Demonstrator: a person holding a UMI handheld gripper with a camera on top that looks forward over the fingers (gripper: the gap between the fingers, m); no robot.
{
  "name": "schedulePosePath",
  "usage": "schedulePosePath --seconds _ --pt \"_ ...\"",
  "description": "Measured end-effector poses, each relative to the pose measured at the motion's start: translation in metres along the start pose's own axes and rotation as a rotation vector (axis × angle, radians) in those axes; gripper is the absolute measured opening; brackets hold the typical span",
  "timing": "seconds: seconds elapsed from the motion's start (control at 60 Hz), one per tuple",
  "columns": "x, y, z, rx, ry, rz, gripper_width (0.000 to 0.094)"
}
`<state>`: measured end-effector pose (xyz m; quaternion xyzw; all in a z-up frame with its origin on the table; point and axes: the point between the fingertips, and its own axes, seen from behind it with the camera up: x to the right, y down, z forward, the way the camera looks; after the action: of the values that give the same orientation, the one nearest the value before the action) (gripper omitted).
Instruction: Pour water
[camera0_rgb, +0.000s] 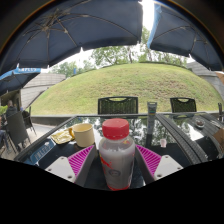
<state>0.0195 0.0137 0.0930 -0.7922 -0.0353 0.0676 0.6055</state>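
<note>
A clear plastic bottle (116, 158) with a red cap and a red-printed label stands upright between my two fingers. My gripper (116, 168) is shut on it, the pink pads (82, 159) pressing its left and right sides. The bottle's base is hidden below the fingers. A yellow cup (84, 134) stands on the glass table (180, 135), just beyond the bottle and to its left, apart from it.
A plate (62, 136) lies left of the cup. Dark chairs (118, 104) stand along the table's far side and another chair (14, 128) at the left. A tall glass (152, 112) stands far right of the bottle. Parasols hang overhead; a grass slope rises behind.
</note>
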Motion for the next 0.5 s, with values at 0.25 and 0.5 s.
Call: schedulePosePath --seconds 0.25,0.5 --pt "0.016 -0.010 0.016 0.099 0.112 -0.002 0.0468" --pt "0.020 -0.020 0.031 0.116 0.124 -0.099 0.0353"
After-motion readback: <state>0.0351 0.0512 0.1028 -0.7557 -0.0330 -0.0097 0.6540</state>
